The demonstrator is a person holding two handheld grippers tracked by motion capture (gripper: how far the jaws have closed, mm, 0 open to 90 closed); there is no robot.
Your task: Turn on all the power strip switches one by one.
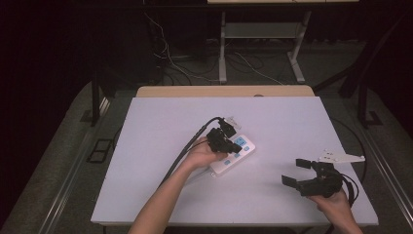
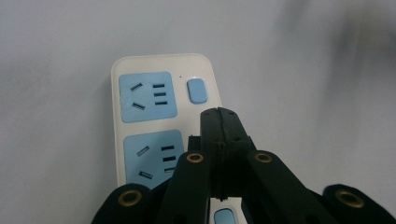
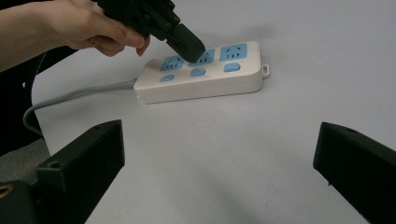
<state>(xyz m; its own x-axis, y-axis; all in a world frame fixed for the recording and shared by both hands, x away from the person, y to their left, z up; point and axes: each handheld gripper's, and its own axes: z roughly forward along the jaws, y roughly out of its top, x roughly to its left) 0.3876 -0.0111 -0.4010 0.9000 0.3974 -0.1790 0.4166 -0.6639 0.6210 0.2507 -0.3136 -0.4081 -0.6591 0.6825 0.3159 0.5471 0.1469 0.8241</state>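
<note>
Left hand-held gripper (image 1: 229,141) is right over the power strip (image 1: 241,152), jaws pinched fully together with nothing between them, and the tip is pointing down at the strip's top face. From the left gripper view the closed tip (image 2: 219,122) sits just past the far blue switch (image 2: 196,90), between the two nearer sockets and the strip's right edge. The right gripper view has that tip (image 3: 187,46) at the middle socket, touching or a hair above it; I cannot tell which.

The strip lies near the middle of the desk (image 1: 160,126), long axis on a diagonal, running from near-left up to far-right in the high view, its grey cord (image 3: 70,95) trailing off the near-left end. The row of switches runs along that same axis, so any slide to the next button goes along the diagonal, not across it.

Right hand-held gripper (image 1: 302,173) hangs well apart at the desk's near-right, jaws spread wide and empty, facing the strip side-on. The left one is clearly nearer, and it looks set to do the pressing.
</note>
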